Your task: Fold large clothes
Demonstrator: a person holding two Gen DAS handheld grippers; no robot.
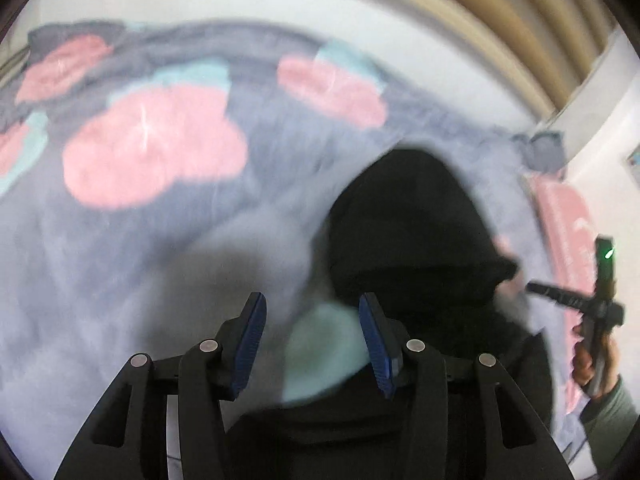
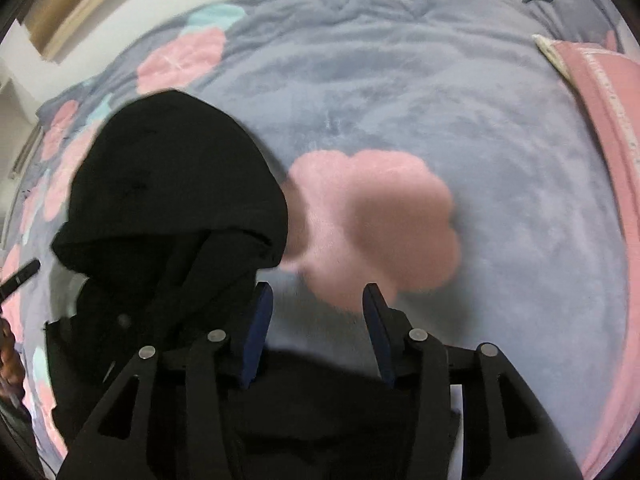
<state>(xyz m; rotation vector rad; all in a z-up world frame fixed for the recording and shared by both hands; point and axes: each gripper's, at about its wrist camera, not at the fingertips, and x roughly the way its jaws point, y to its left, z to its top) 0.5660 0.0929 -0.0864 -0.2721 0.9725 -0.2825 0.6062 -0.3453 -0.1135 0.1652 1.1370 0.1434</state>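
A black hooded garment (image 2: 172,184) is seen spread on a grey flowered blanket (image 2: 400,92) – hood away from the cameras; the left gripper (image 1: 312,336) and right gripper (image 2: 316,328) are held wide, nothing gripped – a one-layer pinch could skew the fold

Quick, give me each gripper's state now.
Left gripper: open, holding nothing, beside the black hooded garment.
Right gripper: open, holding nothing.
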